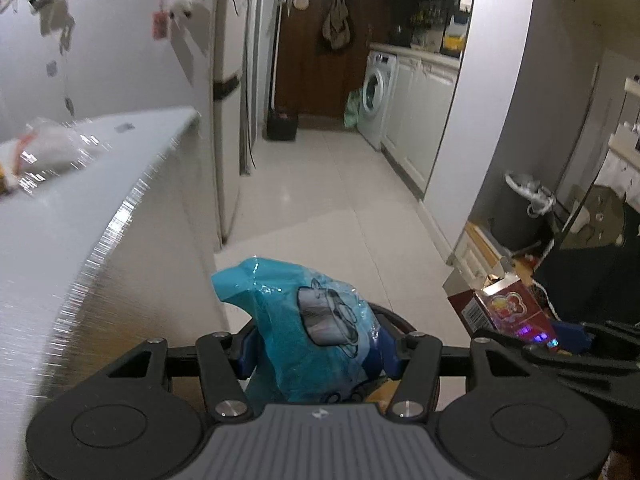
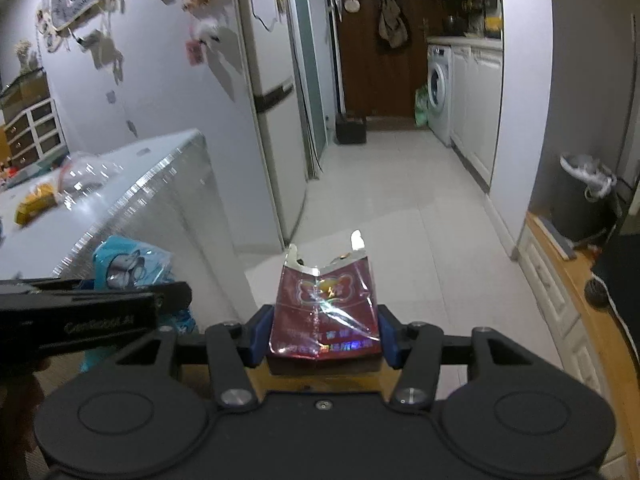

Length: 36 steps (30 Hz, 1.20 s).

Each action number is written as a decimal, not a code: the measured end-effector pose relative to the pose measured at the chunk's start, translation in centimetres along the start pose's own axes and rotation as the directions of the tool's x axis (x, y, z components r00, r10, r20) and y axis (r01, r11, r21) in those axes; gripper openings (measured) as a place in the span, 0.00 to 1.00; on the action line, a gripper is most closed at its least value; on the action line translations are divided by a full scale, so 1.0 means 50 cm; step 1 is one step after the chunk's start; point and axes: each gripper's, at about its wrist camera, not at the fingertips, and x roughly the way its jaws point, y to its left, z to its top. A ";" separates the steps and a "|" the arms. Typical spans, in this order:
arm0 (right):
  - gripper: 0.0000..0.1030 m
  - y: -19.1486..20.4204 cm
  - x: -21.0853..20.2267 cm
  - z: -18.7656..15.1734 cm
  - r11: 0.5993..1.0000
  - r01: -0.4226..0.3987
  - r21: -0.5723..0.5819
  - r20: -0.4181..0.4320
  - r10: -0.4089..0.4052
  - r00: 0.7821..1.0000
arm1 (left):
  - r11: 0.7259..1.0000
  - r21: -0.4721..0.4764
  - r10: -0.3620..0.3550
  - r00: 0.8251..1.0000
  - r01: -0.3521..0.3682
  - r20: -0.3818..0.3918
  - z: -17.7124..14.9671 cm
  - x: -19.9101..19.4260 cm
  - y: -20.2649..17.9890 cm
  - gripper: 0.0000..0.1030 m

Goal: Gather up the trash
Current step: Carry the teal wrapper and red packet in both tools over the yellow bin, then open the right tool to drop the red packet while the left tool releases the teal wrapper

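Observation:
My left gripper (image 1: 316, 350) is shut on a crumpled blue plastic wrapper (image 1: 304, 312) and holds it in the air beside the silver counter. The wrapper also shows in the right wrist view (image 2: 132, 266). My right gripper (image 2: 324, 330) is shut on an opened red carton (image 2: 326, 304) with a torn top. The red carton also shows at the right in the left wrist view (image 1: 506, 306). A dark trash bin with a white liner stands at the right by the wall (image 2: 582, 200), and it shows in the left wrist view (image 1: 528, 208).
A silver counter (image 1: 100, 216) on the left carries a clear plastic bag (image 1: 52, 148) and a yellow packet (image 2: 34, 204). A fridge (image 2: 272, 100), a washing machine (image 2: 438, 94) and white cabinets (image 2: 480, 108) line the tiled corridor. A wooden ledge (image 2: 568, 276) runs at the right.

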 end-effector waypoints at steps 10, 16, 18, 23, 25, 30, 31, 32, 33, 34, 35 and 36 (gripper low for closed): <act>0.53 -0.056 0.159 -0.042 1.000 -0.011 -0.011 -0.163 0.009 0.987 | 0.999 -0.046 -0.022 0.986 0.015 -0.163 -0.042 0.188 -0.007 0.56; 0.53 -0.068 0.265 -0.041 0.999 -0.040 -0.033 -0.264 0.029 0.964 | 0.998 -0.054 -0.028 0.971 0.015 -0.237 -0.064 0.269 0.011 0.56; 0.53 -0.066 0.298 -0.037 0.998 -0.051 -0.049 -0.294 0.034 0.955 | 0.999 -0.053 -0.024 0.967 0.011 -0.255 -0.071 0.290 0.022 0.56; 0.53 -0.056 0.382 -0.034 0.993 -0.075 -0.095 -0.371 0.034 0.928 | 0.998 -0.062 -0.024 0.962 0.007 -0.273 -0.081 0.319 0.049 0.56; 0.53 -0.055 0.409 -0.033 0.992 -0.080 -0.097 -0.389 0.036 0.921 | 0.998 -0.055 -0.023 0.961 0.008 -0.275 -0.083 0.327 0.052 0.56; 0.53 -0.053 0.458 -0.018 0.991 -0.094 -0.093 -0.417 0.047 0.908 | 0.999 -0.037 -0.031 0.958 0.021 -0.287 -0.091 0.347 0.054 0.56; 0.53 -0.054 0.468 -0.014 0.991 -0.096 -0.092 -0.419 0.049 0.907 | 0.999 -0.035 -0.036 0.956 0.027 -0.290 -0.093 0.351 0.054 0.56; 0.54 -0.053 0.475 -0.011 0.991 -0.098 -0.090 -0.422 0.051 0.905 | 0.999 -0.033 -0.042 0.955 0.034 -0.293 -0.094 0.354 0.053 0.56; 0.54 -0.052 0.482 -0.008 0.991 -0.099 -0.091 -0.424 0.052 0.904 | 0.999 -0.030 -0.047 0.954 0.040 -0.295 -0.095 0.358 0.051 0.56; 0.54 -0.050 0.489 -0.005 0.991 -0.100 -0.093 -0.424 0.051 0.904 | 0.999 -0.025 -0.052 0.954 0.047 -0.297 -0.095 0.362 0.049 0.56; 0.54 -0.049 0.495 -0.003 0.990 -0.102 -0.094 -0.424 0.053 0.904 | 0.998 -0.021 -0.057 0.953 0.053 -0.298 -0.094 0.364 0.051 0.56; 0.54 -0.048 0.501 -0.001 0.990 -0.106 -0.093 -0.423 0.058 0.904 | 0.998 -0.018 -0.060 0.952 0.057 -0.299 -0.095 0.366 0.051 0.56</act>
